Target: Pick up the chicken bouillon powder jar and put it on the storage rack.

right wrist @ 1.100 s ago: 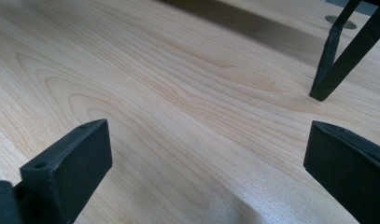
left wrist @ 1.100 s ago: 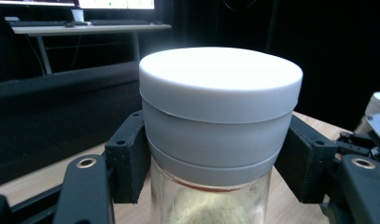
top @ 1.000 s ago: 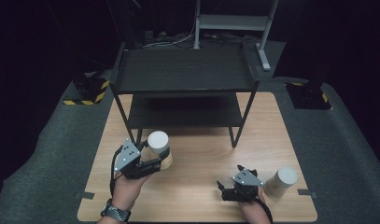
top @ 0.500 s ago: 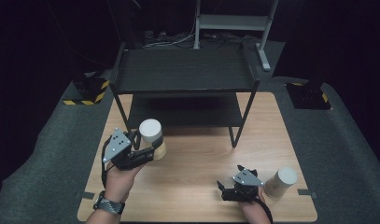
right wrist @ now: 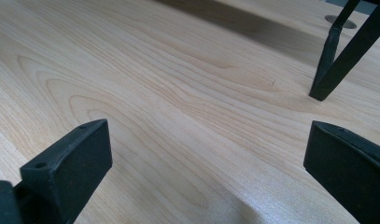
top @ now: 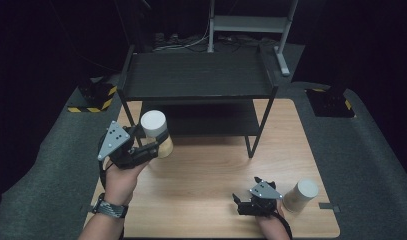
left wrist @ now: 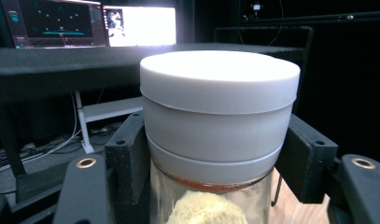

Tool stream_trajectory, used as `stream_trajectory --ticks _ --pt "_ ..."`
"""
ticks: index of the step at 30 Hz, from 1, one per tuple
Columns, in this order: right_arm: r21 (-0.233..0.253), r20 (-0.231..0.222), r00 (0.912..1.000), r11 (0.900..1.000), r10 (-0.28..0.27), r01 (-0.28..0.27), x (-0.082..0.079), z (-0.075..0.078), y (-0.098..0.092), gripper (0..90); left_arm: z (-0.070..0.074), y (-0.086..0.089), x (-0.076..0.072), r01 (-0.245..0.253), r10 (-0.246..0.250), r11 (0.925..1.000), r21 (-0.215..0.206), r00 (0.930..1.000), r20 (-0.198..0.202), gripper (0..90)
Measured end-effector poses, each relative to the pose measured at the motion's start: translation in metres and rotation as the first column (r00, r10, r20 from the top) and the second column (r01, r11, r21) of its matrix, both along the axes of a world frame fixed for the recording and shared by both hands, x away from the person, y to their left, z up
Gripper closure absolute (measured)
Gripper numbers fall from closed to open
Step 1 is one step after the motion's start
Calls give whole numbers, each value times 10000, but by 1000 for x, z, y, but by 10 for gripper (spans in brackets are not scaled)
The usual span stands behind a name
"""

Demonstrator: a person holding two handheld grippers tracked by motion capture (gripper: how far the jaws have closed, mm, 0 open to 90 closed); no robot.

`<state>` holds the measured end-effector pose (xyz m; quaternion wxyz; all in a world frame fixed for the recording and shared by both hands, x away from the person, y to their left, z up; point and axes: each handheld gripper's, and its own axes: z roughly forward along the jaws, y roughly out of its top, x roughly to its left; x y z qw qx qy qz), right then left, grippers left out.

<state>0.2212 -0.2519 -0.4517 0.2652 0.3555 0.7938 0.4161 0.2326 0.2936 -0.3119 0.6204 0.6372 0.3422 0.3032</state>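
A glass jar with a white lid (top: pixel 155 131) (left wrist: pixel 219 126) is held above the table's left side, in front of the black shelf unit (top: pixel 198 75). My left gripper (top: pixel 147 148) (left wrist: pixel 215 163) is shut on it, jaws pressing its sides below the lid; pale yellow contents show through the glass. A second white-lidded jar (top: pixel 300 195) stands on the wooden table (top: pixel 211 170) at the front right. Just left of that jar, my right gripper (top: pixel 247 204) (right wrist: pixel 201 177) rests low over the table, open, with bare wood between its jaws.
The shelf unit has a lower shelf (top: pixel 201 122) and a front right leg (top: pixel 252 147) (right wrist: pixel 330 60) on the table. Grey carpet (top: pixel 371 150) surrounds the table. Monitors (left wrist: pixel 89 21) glow beyond the shelf in the left gripper view.
My left gripper has lifted the jar off the table and carried it left and up toward the shelf's left front. The right gripper and the second jar have stayed put.
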Motion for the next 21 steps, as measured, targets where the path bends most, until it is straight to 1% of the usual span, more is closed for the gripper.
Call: stream_trajectory --ticks 4,7,8,9,11,13,14,15,16,19,21 --pt "18 -3 10000 10000 12 -12 0 0 0 4 8 1 2 -75 75 10000 -2 9999 68 343" --pt "68 -34 10000 10000 -4 5 0 0 -1 4 18 1 4 -130 129 9999 34 9997 198 343" --pt "82 -40 10000 10000 -4 5 0 0 -1 4 18 1 4 -130 129 9999 34 9997 198 343" --pt "84 -39 10000 10000 -3 4 0 0 -1 4 24 1 5 -135 134 9999 58 9995 285 343" --pt "86 -41 10000 10000 -1 1 0 0 -1 4 26 1 6 -137 134 9999 67 9994 316 343" --pt "90 -38 10000 10000 0 1 0 0 -1 4 34 0 8 -158 155 9999 69 9990 427 343" --pt "95 -40 10000 10000 0 0 0 0 -1 4 34 0 8 -158 155 9999 69 9990 427 343" --pt "97 -39 10000 10000 2 -1 0 0 -2 4 39 -1 9 -174 170 9998 79 9987 486 343" --pt "97 -39 10000 10000 2 -1 0 0 -2 4 39 -1 9 -174 170 9998 79 9987 486 343" --pt "90 -44 10000 10000 7 -6 1 0 -1 4 46 -1 12 -191 191 9998 -4 9984 538 343" --pt "98 -44 10000 10000 3 -3 1 0 -2 4 53 -1 14 -218 220 9998 -41 9981 578 343"
